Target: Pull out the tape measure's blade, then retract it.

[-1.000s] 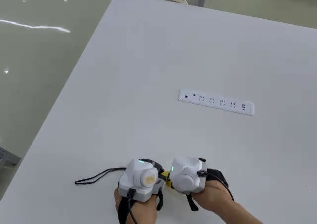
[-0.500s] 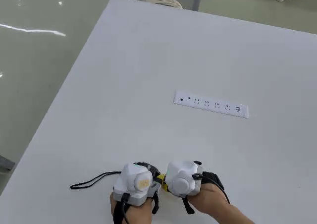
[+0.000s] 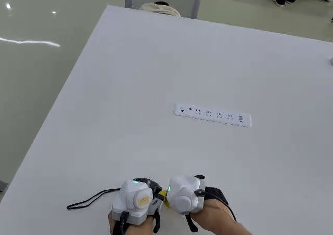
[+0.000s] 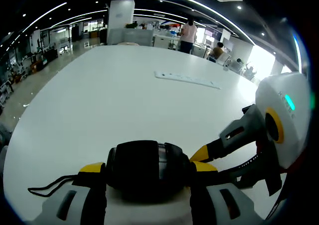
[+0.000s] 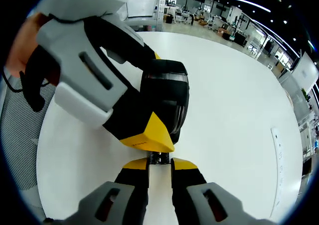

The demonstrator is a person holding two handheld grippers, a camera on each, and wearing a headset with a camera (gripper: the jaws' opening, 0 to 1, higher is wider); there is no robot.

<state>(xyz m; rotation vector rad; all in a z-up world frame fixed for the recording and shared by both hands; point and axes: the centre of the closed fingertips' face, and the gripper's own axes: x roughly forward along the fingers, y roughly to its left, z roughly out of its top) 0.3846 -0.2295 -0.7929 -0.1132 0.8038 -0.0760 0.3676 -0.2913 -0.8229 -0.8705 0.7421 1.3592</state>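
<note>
The black tape measure [image 4: 144, 158] sits between the yellow-tipped jaws of my left gripper [image 4: 148, 169], which is shut on its body. My right gripper [image 5: 159, 165] is shut on the metal blade tip [image 5: 158, 158], right at the mouth of the tape measure [image 5: 167, 98]. Almost no blade is out. In the head view the left gripper [image 3: 150, 204] and the right gripper [image 3: 170, 194] meet near the table's front edge, with a yellow bit of jaw between them. The tape measure's black wrist strap [image 3: 88, 200] trails to the left.
A white power strip [image 3: 212, 115] lies mid-table, well beyond the grippers. The white table [image 3: 156, 79] stretches far ahead, its left edge [image 3: 57, 102] dropping to a glossy floor. A chair back [image 3: 160, 6] stands at the far end. People stand far off.
The head camera has tilted, so the whole picture has slid down and left. The two grippers stay together on the tape measure as before.
</note>
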